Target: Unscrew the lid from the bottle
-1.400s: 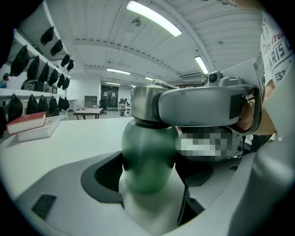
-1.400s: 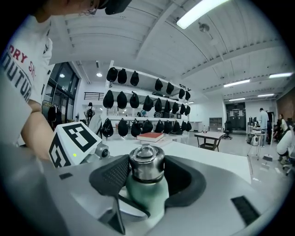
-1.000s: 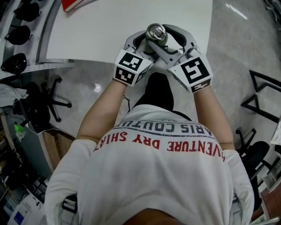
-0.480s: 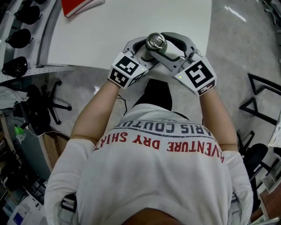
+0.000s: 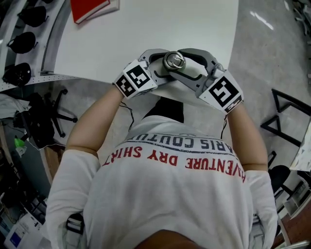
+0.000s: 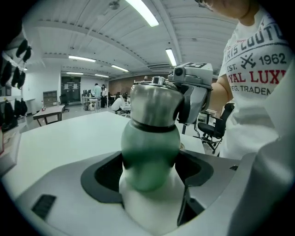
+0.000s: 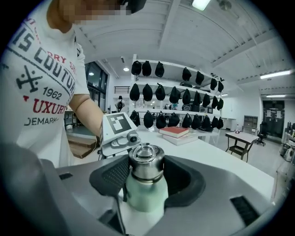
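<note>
The bottle (image 6: 150,147) has a pale green and white body and a steel lid (image 5: 174,61) with a ring on top. It stands upright near the white table's (image 5: 146,29) front edge. My left gripper (image 5: 163,64) is shut on the bottle's body, low down (image 6: 150,184). My right gripper (image 5: 183,65) comes from the other side and is shut on the steel lid (image 7: 145,162), dark pads (image 7: 113,173) against its sides. Both marker cubes (image 5: 132,79) point back toward the person.
A red book (image 5: 90,8) lies at the table's far left. An office chair (image 5: 48,116) and a rack of dark caps (image 5: 22,36) stand left of the table. Stacked books (image 7: 177,132) and shelves of caps (image 7: 175,94) lie beyond the bottle.
Both grippers stay closed round the bottle. The left cube has swung out to the left and the right cube out to the right, turning round the bottle.
</note>
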